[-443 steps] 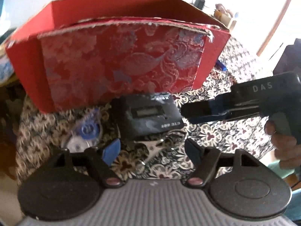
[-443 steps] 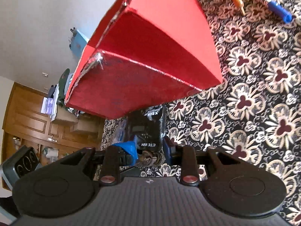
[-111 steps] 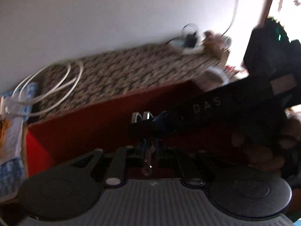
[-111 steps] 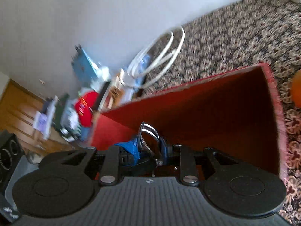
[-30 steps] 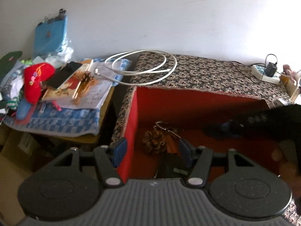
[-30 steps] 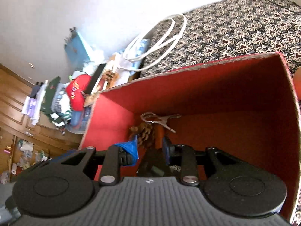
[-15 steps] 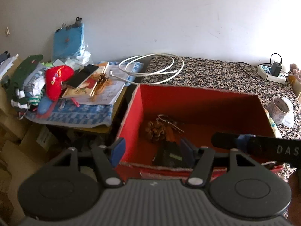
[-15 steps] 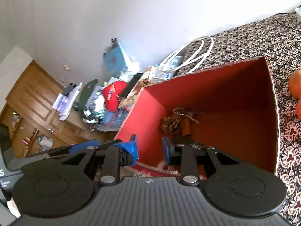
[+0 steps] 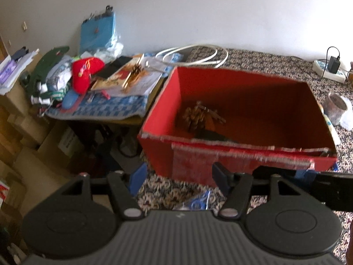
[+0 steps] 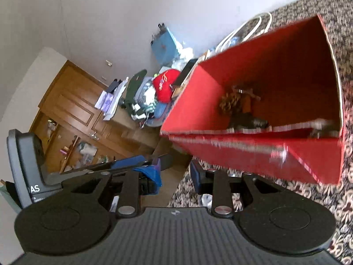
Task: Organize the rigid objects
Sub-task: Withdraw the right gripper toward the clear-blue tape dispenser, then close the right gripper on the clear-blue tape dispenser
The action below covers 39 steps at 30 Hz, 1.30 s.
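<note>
Rigid objects, stock check, view by view.

**Left wrist view**
- Red box (image 9: 198, 167): stands on the patterned tablecloth (image 9: 161, 190), open at the top. Cardboard by the look of it, so I judge it light and apt to slide if knocked.
- Pine cone (image 9: 194, 117): lies on the box floor near the left wall. Probably very light, with brittle scales, so it wants a gentle pinch across the body.
- Metal clip (image 9: 211, 112): lies against the cone. Stiff, thin and likely slippery, best taken across its handles.
- Black device (image 9: 209, 135): sits just behind the near wall and is partly hidden. A hard casing, I judge.
- Blue-and-white plastic piece (image 9: 196, 201): lies outside the box on the cloth, just ahead of my fingers. It is blurred, possibly a tape dispenser. I expect it to be light, hard and smooth, best gripped across its flat sides.
- Left gripper (image 9: 178, 174): jaws have just been opening, now spread wide with nothing between them.
- Right gripper (image 9: 304, 174): reaches in low from the right, before the box front.

**Right wrist view**
- Red box (image 10: 220, 150): seen tilted by the camera, with the cone (image 10: 229, 103) and the black device (image 10: 247, 120) inside.
- Right gripper (image 10: 175, 174): pads narrowly parted, holding nothing.
- Left gripper (image 10: 132, 161): alongside at the left.
</note>
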Available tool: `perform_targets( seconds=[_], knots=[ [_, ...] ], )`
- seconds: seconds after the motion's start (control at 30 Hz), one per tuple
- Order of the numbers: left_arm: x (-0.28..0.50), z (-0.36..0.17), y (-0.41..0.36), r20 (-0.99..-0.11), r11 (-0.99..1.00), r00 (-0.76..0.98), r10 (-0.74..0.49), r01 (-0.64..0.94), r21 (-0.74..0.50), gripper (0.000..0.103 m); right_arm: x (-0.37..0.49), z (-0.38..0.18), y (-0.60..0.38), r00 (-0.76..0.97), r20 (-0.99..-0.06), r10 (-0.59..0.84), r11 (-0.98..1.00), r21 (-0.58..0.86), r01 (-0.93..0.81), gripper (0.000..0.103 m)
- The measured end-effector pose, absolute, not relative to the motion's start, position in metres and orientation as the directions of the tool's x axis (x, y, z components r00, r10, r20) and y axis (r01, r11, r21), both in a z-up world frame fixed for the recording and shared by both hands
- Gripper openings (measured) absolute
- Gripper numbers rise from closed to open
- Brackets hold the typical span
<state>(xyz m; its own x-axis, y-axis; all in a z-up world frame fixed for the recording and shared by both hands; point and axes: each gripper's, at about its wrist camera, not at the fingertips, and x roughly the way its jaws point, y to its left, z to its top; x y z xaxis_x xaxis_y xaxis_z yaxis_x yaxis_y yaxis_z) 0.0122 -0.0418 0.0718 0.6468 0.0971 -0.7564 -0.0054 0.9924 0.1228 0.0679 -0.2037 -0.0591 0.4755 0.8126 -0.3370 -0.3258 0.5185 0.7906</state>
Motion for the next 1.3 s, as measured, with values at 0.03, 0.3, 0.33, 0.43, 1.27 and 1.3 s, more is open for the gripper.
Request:
perform_targets(
  seconds=[0.03,0.3,0.33,0.43,1.27,1.3],
  knots=[
    [0.01,0.068,-0.04,-0.763,0.993,0.639,0.099,-0.011,0.12,0.067,0.067,-0.064,-0.204,0.469,-0.337,0.816,0.51,0.801,-0.313,0.013],
    [0.003,0.03,-0.011,-0.813,0.999,0.582,0.03,0.017,0.049,0.069,0.061,-0.096,-0.195,0.44,-0.425,0.791,0.552,0.806,-0.213,0.013],
    [0.004,0.023,-0.007,-0.82,0.999,0.573,0.011,0.032,0.036,0.069,0.062,-0.1,-0.194,0.438,-0.439,0.785,0.559,0.807,-0.193,0.013],
    [0.005,0.001,0.009,-0.842,0.997,0.537,-0.05,0.082,-0.008,0.069,0.064,-0.111,-0.191,0.428,-0.473,0.77,0.576,0.804,-0.148,0.013],
    [0.028,-0.057,0.011,-0.844,0.884,0.457,-0.28,0.465,-0.041,0.071,0.075,-0.151,-0.158,0.441,-0.534,0.721,0.579,0.814,0.04,0.013],
    [0.029,-0.058,0.013,-0.841,0.886,0.461,-0.284,0.461,-0.047,0.07,0.075,-0.151,-0.158,0.443,-0.538,0.718,0.582,0.812,0.042,0.013]
  ],
)
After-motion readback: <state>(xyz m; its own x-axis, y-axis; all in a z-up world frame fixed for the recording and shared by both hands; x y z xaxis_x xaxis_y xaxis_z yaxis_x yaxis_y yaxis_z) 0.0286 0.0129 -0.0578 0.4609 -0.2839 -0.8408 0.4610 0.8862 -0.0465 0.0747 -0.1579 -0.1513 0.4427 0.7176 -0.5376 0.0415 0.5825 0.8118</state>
